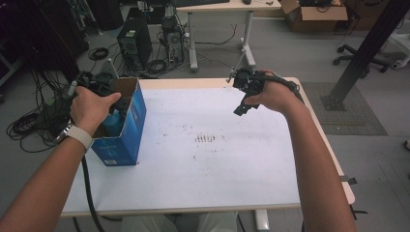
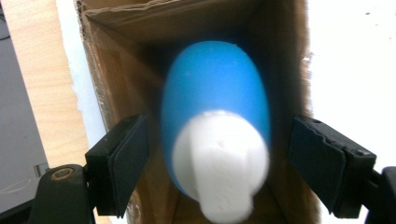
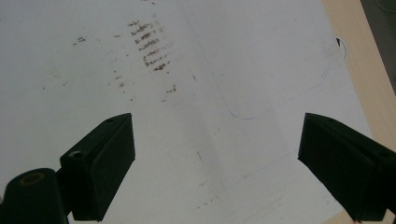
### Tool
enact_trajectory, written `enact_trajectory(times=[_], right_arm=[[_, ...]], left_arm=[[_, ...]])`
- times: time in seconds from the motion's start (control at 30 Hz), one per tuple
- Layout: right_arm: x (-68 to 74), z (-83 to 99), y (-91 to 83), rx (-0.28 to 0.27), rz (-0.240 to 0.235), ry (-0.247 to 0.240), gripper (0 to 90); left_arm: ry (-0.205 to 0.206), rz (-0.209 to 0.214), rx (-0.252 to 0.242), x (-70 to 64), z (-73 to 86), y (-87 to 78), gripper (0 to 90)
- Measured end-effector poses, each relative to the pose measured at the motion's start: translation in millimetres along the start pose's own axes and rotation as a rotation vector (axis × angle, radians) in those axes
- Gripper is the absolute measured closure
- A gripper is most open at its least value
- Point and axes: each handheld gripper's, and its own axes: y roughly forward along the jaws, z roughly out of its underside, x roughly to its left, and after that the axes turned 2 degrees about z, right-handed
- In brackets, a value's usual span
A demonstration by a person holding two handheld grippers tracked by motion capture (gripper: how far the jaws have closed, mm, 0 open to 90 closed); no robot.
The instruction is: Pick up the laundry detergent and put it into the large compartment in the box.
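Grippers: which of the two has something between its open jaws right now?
The left gripper: its jaws flank, without touching, a blue bottle with a white cap inside the blue cardboard box. The right gripper hangs over the bare white tabletop.

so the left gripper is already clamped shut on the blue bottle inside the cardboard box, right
Not quite. In the left gripper view the left gripper is open: both jaws stand apart from the blue bottle, with gaps on either side. The bottle with its white cap does sit between them inside the cardboard box.
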Motion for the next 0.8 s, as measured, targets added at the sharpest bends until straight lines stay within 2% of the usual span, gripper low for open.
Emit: enact_trajectory(times=[0.5, 0.67, 0.7, 0.8], right_arm=[[5.7, -0.1, -4.1, -0.010, 0.003, -0.008, 10.8], [6.3, -0.3, -4.0, -0.005, 0.003, -0.008, 10.8], [6.3, -0.2, -4.2, -0.005, 0.004, -0.007, 10.8], [6.4, 0.3, -4.3, -0.007, 0.003, -0.006, 10.8]], left_arm=[[0.042, 0.003, -0.002, -15.1, 10.6, -34.0, 19.9], [0.082, 0.026, -0.013, -24.9, 14.4, -47.4, 19.7], [0.112, 0.019, -0.013, -31.1, 16.5, -52.3, 19.8], [0.130, 0.026, -0.016, -35.7, 18.1, -55.8, 19.7]])
